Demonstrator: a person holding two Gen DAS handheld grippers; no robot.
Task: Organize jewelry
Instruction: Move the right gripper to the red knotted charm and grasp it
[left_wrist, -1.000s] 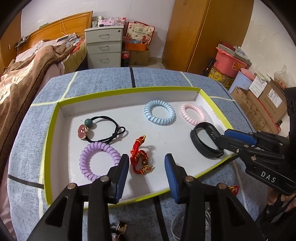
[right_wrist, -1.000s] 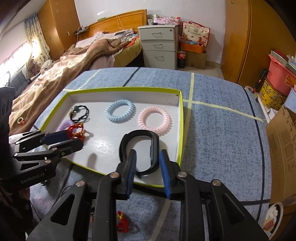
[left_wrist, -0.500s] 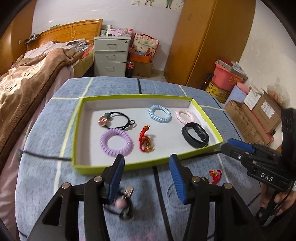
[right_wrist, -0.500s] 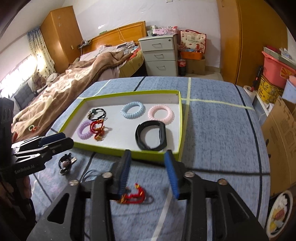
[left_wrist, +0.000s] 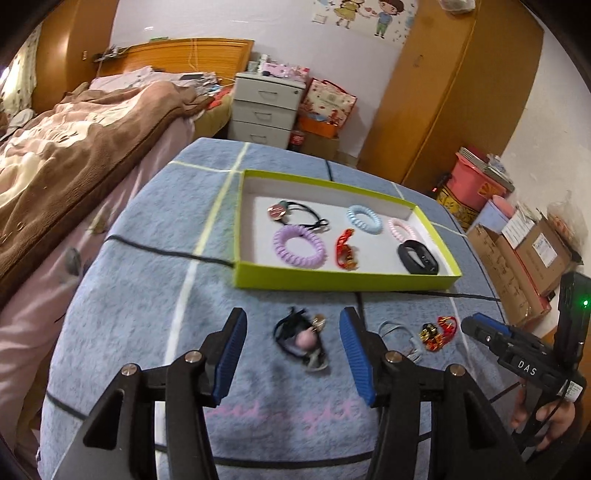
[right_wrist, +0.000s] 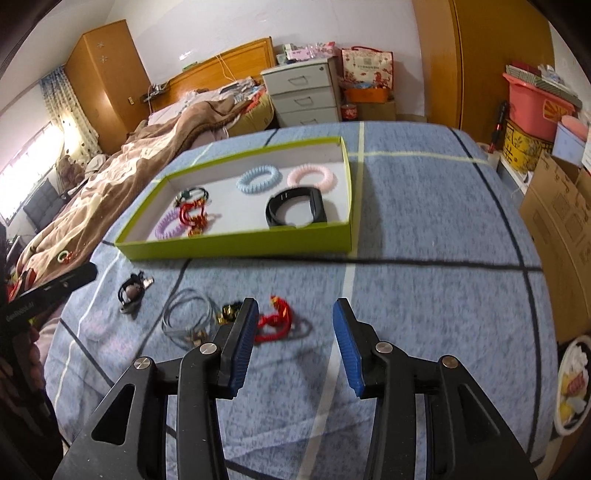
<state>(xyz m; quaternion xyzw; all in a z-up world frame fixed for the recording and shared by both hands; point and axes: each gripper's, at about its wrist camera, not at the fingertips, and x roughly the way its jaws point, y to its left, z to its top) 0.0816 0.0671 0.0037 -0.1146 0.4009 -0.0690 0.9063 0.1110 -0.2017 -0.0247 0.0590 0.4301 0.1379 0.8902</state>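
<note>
Six pieces are lying in the tray (left_wrist: 347, 282) at centre frame; both tongs (left_wrist: 291, 354) (right_wrist: 293, 347), left opening wider, are hovering empty over three pieces waiting on the table (right_wrist: 424, 295)

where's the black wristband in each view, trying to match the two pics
Left wrist view: black wristband lies in the green tray's near right corner, below the pink coil tie.
Right wrist view: black wristband lies left of the tray's right wall, just in front of the pink coil tie.
Shared landmark: the green tray.
</note>
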